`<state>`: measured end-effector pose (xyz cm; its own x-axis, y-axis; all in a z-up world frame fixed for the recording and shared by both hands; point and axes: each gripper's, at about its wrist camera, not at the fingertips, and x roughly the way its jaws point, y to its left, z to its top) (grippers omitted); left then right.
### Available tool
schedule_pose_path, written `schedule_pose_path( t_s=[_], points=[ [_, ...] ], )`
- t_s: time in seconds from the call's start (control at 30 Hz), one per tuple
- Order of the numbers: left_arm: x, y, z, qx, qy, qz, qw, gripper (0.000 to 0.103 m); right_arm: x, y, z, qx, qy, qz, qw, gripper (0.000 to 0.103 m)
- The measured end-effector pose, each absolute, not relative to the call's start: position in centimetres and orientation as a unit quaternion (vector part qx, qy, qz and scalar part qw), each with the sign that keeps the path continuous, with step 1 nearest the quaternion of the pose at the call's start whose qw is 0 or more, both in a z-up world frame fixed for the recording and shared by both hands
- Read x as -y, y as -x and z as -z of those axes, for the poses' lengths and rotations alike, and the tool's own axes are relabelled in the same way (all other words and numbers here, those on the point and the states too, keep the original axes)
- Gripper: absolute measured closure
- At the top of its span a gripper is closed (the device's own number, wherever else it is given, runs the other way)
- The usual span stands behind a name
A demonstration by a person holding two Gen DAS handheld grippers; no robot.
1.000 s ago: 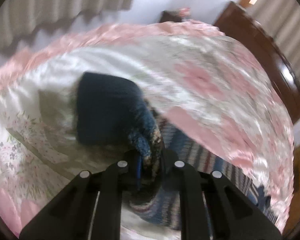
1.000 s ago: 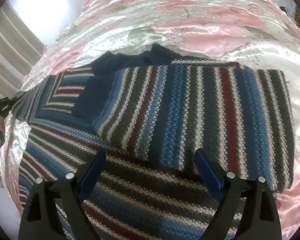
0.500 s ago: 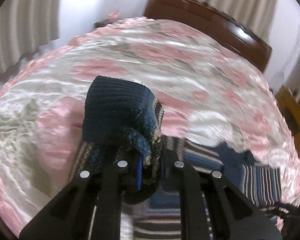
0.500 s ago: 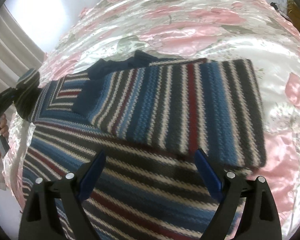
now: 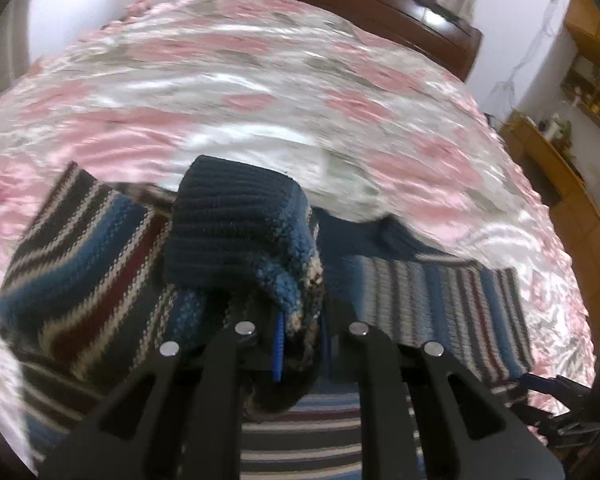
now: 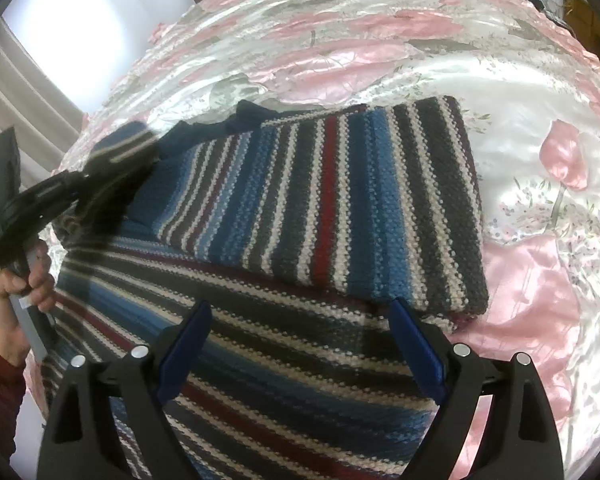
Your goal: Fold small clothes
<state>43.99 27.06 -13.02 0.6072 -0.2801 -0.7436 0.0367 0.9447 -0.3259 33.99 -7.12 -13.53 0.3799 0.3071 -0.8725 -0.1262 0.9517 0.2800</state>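
Observation:
A knitted sweater (image 6: 308, 208) striped in blue, grey, white and dark red lies on the bed, its right sleeve folded across the body. My left gripper (image 5: 300, 344) is shut on the other sleeve's cuff (image 5: 236, 232), a dark navy ribbed band lifted above the sweater's body (image 5: 432, 304). In the right wrist view that left gripper (image 6: 40, 204) shows at the left edge with the cuff (image 6: 120, 160) in its jaws, held by a hand (image 6: 24, 284). My right gripper (image 6: 300, 344) hovers open over the sweater's lower body, nothing between its blue pads.
The bed has a shiny pink and white floral cover (image 6: 540, 184). A dark wooden headboard (image 5: 340, 4) stands at the far end. Curtains (image 6: 20, 92) hang at the left, and wooden shelves (image 5: 580, 92) stand to the right of the bed.
My left gripper has carried the cuff rightward over the sweater's body, swinging its view round to the headboard. My right gripper has drawn back a little and stayed open.

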Motion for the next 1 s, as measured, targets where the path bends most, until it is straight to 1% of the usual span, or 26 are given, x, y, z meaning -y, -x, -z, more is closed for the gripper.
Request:
schedule_pose_path(
  t_s=[0.17,0.27,0.3,0.33,0.4,0.5,0.53,0.6,0.67,0.77,0.87,0.93,1.0],
  points=[
    [-21.4,-43.8,14.1,-0.443,0.116,0.112,0.882,0.090,7.9,-33.8,14.1,-0.542,-0.088,-0.132,0.825,0.013],
    [-18.9,-44.1,16.2,-0.468,0.089,0.115,0.872,0.084,8.0,-33.8,14.6,-0.547,-0.090,-0.131,0.822,0.013],
    [-18.5,-44.3,16.9,-0.479,0.087,0.115,0.866,0.078,8.0,-33.8,14.7,-0.548,-0.089,-0.130,0.822,0.013],
    [-18.3,-44.4,17.6,-0.489,0.089,0.117,0.860,0.074,8.0,-33.8,14.8,-0.548,-0.087,-0.129,0.822,0.013],
    [-18.2,-44.5,18.6,-0.498,0.090,0.122,0.854,0.071,7.8,-33.8,14.9,-0.550,-0.085,-0.128,0.821,0.013],
    [-18.5,-43.9,18.2,-0.500,0.080,0.140,0.851,0.067,7.5,-34.0,15.3,-0.558,-0.079,-0.126,0.817,0.013],
    [-18.9,-43.5,17.8,-0.500,0.086,0.149,0.849,0.065,7.4,-34.0,15.3,-0.559,-0.076,-0.124,0.817,0.013],
    [-19.9,-42.7,16.8,-0.496,0.094,0.162,0.848,0.055,7.3,-34.0,15.4,-0.560,-0.076,-0.123,0.816,0.013],
    [-22.1,-41.8,15.3,-0.483,0.098,0.165,0.854,0.050,7.3,-34.0,15.3,-0.562,-0.078,-0.120,0.815,0.013],
    [-26.3,-41.0,13.6,-0.464,0.098,0.142,0.869,0.049,7.1,-34.3,15.1,-0.565,-0.083,-0.117,0.813,0.013],
    [-30.4,-41.8,13.1,-0.463,0.081,0.086,0.878,0.047,6.6,-35.0,14.6,-0.568,-0.093,-0.117,0.810,0.013],
    [-32.9,-43.0,14.0,-0.483,0.077,0.049,0.871,0.047,5.9,-35.8,14.1,-0.566,-0.096,-0.120,0.810,0.013],
    [-34.8,-44.4,15.6,-0.521,0.087,0.036,0.848,0.050,4.9,-36.5,13.5,-0.563,-0.094,-0.123,0.812,0.013]
  ],
)
